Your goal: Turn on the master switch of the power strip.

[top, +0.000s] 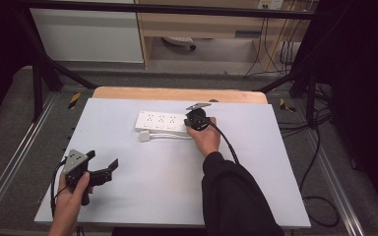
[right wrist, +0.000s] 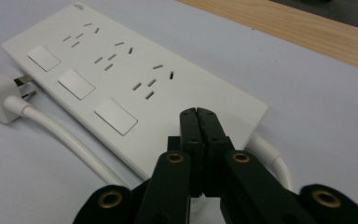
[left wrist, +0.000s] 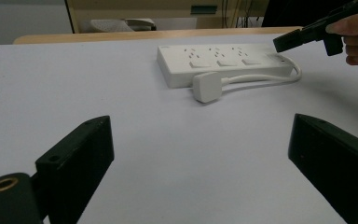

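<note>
The white table (top: 142,191) carries a white power strip (top: 161,122) lying flat, long axis running across the table, its cable end directly under the right gripper (right wrist: 198,114) and its far end toward the left. The cable (left wrist: 256,79) loops back along the near side to a white plug (left wrist: 207,87), prongs pointing at the strip. The right gripper's jaws are pressed together, empty, over the strip's end corner. The left gripper (top: 102,162), well apart, rests low with jaws spread wide, aimed at the strip.
</note>
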Available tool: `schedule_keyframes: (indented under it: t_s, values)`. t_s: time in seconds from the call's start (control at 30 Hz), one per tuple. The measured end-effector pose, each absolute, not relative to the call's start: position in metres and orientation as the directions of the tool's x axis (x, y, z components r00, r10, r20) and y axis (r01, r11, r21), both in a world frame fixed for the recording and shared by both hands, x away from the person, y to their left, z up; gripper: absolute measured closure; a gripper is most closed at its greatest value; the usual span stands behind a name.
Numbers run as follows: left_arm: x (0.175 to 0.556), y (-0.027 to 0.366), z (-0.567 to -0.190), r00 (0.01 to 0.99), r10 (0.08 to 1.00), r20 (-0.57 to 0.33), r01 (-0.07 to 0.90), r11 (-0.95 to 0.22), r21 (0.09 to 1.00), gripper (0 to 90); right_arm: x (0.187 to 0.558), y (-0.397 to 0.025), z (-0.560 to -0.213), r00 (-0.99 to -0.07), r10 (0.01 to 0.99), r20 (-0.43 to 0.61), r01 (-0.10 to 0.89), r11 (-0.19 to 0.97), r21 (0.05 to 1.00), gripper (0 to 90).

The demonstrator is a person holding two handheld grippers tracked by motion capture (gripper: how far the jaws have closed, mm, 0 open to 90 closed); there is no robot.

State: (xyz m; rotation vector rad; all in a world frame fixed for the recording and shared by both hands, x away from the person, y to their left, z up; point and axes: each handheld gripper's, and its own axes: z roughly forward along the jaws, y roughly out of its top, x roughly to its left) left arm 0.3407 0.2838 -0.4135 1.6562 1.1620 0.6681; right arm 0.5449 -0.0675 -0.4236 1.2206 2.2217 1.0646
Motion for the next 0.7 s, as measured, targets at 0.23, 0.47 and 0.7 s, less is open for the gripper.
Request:
schedule_keyframes:
  t_s: [0.23, 0.47, 0.7]
  values:
    - [0.3407, 0.2832, -0.4133, 0.396, 0.915, -0.079, 0.380, -0.085, 0.921, 6.8, 0.5448, -0.0693, -0.4257, -0.541, 0.841, 0.020, 0.545, 0.333, 0.769, 90.0]
    - [0.3402, 0.2838, -0.4131, 0.393, 0.916, -0.076, 0.379, -0.086, 0.921, 6.8, 0.5438, -0.0699, -0.4276, -0.540, 0.842, 0.016, 0.543, 0.334, 0.771, 90.0]
    - [0.3399, 0.2845, -0.4129, 0.393, 0.916, -0.077, 0.378, -0.085, 0.922, 6.8, 0.5437, -0.0703, -0.4304, -0.538, 0.843, 0.017, 0.540, 0.329, 0.775, 90.0]
